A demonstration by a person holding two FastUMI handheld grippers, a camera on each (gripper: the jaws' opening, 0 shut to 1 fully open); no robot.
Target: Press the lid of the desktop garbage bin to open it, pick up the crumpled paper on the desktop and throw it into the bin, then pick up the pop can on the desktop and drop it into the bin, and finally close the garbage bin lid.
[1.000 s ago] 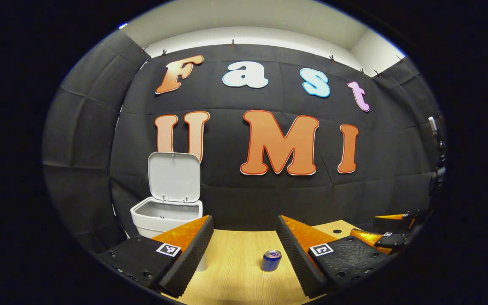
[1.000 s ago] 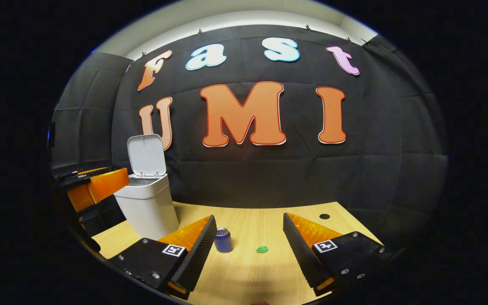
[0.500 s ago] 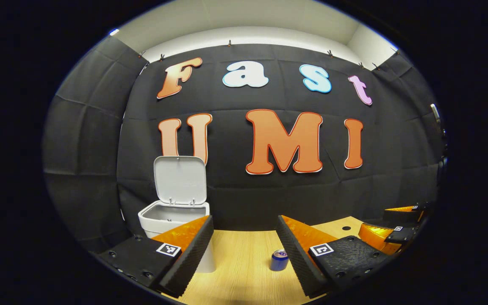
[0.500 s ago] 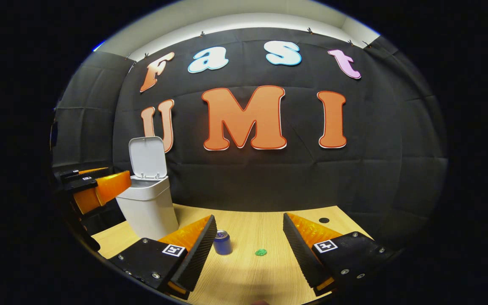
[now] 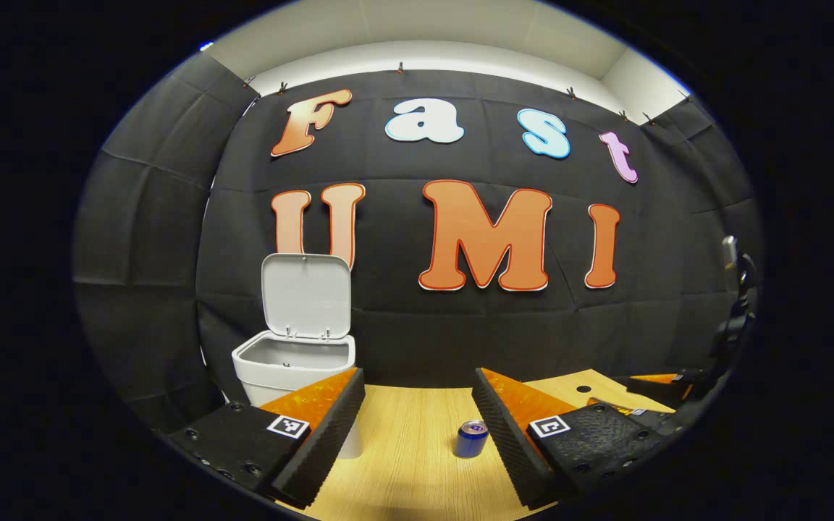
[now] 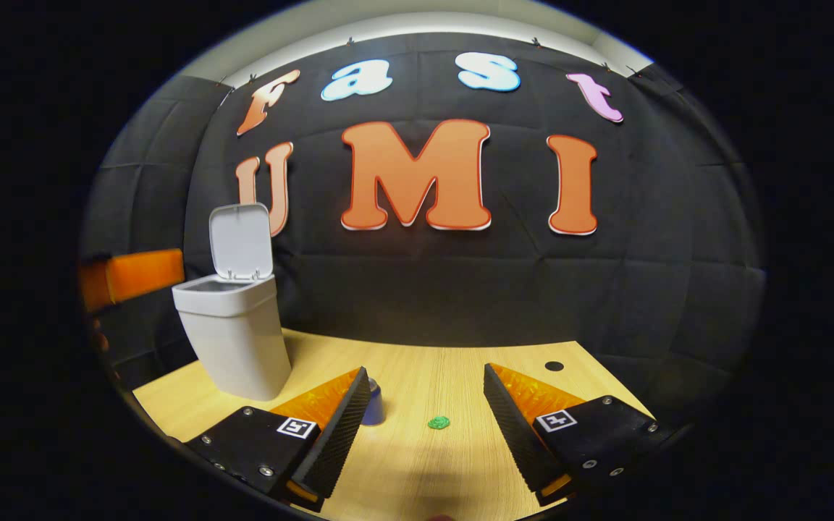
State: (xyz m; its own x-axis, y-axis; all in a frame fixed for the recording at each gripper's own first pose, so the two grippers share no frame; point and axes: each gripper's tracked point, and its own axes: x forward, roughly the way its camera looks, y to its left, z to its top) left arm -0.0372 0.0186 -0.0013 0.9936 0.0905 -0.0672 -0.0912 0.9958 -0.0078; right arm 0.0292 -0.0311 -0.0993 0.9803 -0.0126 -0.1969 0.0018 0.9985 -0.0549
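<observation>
The white desktop bin (image 5: 292, 364) stands at the back left of the wooden table with its lid (image 5: 306, 293) tipped up. A blue pop can (image 5: 471, 439) stands upright just left of my left gripper's right finger. My left gripper (image 5: 418, 386) is open and holds nothing, above the table. In the right gripper view the bin (image 6: 232, 340) stands left, lid (image 6: 239, 242) up. The can (image 6: 373, 407) peeks out behind the left finger. A small green crumpled paper (image 6: 438, 422) lies on the table between the fingers of my open right gripper (image 6: 426, 376), farther off.
The table (image 6: 417, 362) has a round hole (image 6: 554, 366) near its back right corner. The left gripper (image 6: 135, 275) shows at the left edge beside the bin. The right gripper (image 5: 652, 383) sits low at the far right of the left gripper view.
The right gripper has shifted, so the can now sits partly behind its left finger and the bin lies farther left. The left gripper has barely moved. Both stayed open.
</observation>
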